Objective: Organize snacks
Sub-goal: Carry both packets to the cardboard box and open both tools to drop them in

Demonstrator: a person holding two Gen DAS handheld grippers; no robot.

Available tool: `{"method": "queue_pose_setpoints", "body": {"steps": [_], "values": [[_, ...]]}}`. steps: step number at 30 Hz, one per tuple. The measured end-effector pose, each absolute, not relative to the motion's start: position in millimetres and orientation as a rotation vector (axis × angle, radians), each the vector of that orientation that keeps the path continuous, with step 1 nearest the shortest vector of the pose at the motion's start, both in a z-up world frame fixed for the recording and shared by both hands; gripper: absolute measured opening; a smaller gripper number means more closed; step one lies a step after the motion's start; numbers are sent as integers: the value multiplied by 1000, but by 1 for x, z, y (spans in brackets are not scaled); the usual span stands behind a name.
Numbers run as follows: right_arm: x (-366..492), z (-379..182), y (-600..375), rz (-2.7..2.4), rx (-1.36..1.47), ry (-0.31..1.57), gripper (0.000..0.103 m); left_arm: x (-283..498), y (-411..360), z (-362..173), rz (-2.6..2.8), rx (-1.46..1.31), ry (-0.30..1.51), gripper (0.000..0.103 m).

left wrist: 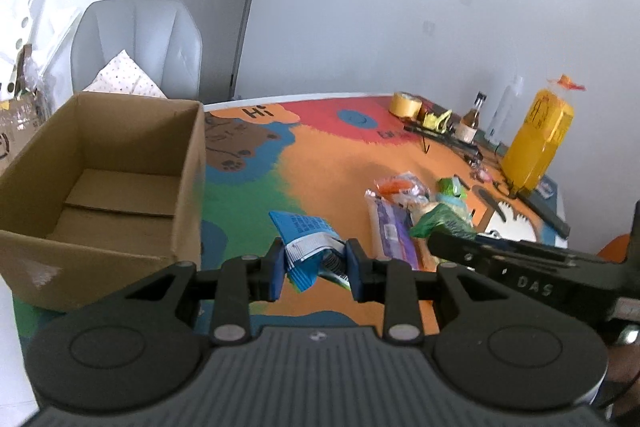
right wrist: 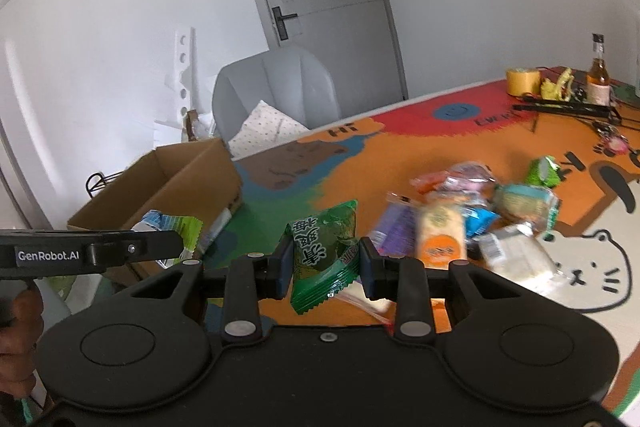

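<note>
Both grippers are carrying snacks above the tabletop (left wrist: 340, 163), left gripper (left wrist: 316, 263) clamping a blue packet (left wrist: 300, 227), right gripper (right wrist: 325, 261) clamping a green packet (right wrist: 324, 247), each needing release over the cardboard box (left wrist: 120, 147).

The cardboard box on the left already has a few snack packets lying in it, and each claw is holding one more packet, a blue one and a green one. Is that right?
Not quite. The cardboard box is empty; the left wrist view shows only its bare bottom. The rest holds: the left claw grips a blue packet, and the right claw grips a green packet.
</note>
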State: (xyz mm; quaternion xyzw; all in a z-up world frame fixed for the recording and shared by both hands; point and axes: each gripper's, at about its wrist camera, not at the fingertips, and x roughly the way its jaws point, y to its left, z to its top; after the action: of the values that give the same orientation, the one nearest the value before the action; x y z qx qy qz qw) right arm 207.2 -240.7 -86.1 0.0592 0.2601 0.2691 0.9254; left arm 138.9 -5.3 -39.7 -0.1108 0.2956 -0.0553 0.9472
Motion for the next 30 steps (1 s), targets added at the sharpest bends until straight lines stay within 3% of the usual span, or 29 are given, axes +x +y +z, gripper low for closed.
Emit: {"method": "queue_pose_setpoints", "body": {"steps": [30], "values": [[217,-40,-133,640,14,418,31,147,121,-19,69,-296,482,30]]}}
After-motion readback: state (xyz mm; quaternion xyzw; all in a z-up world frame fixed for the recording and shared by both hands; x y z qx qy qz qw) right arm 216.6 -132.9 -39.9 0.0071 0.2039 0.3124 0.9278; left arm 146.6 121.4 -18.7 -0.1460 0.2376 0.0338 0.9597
